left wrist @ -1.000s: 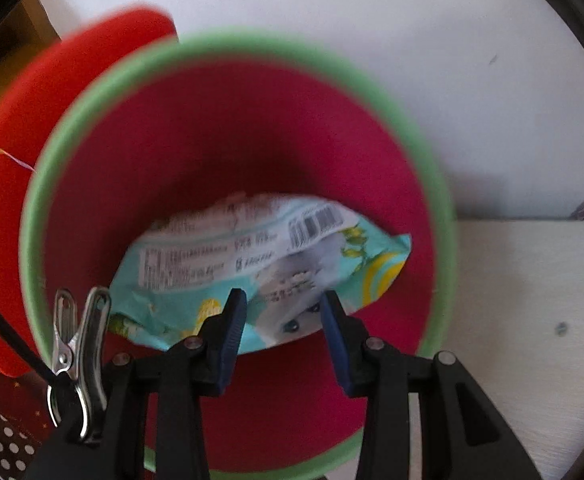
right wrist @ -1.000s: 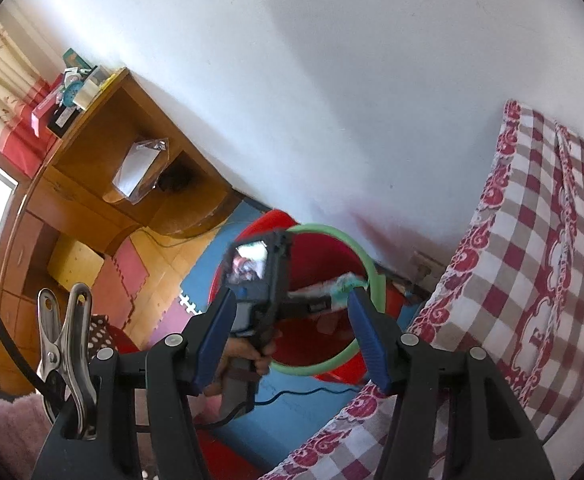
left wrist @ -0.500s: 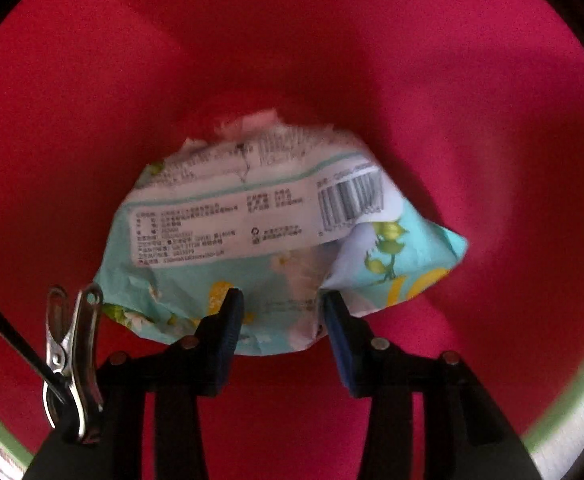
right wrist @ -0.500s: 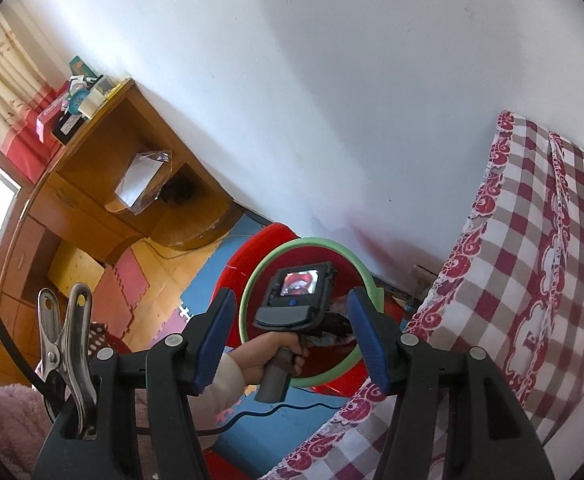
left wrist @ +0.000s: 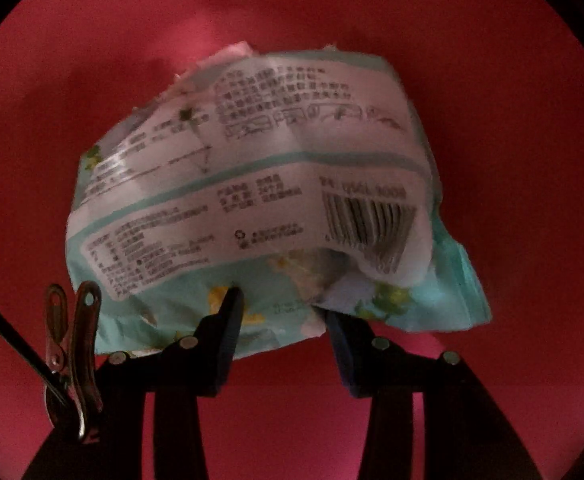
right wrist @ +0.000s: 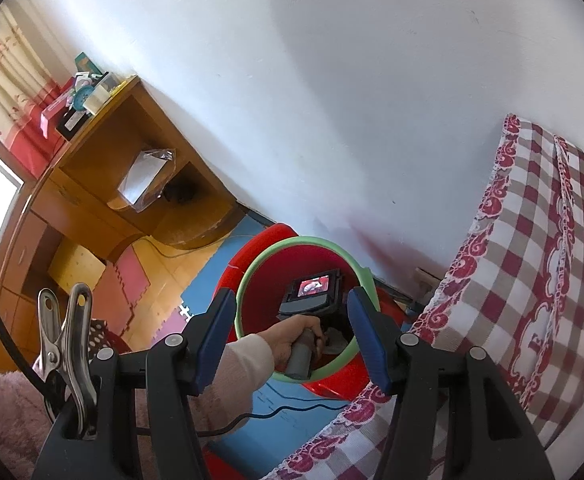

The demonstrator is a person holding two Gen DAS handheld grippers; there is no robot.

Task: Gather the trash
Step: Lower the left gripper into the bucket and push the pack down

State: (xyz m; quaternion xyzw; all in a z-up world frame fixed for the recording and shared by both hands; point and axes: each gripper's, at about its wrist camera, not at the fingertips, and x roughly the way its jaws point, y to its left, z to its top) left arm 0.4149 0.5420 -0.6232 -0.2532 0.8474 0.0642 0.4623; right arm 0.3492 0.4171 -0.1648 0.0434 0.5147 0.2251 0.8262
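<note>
Deep inside the red bin (left wrist: 52, 120), the left hand-held gripper (left wrist: 280, 316) pinches the teal wrapper (left wrist: 252, 200); spread wider (right one idle, spread) for a clean drop.

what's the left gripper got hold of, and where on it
The left gripper has a crumpled light-blue snack wrapper by its lower edge, pinched between the jaws inside the red bin. The right gripper holds nothing.
</note>
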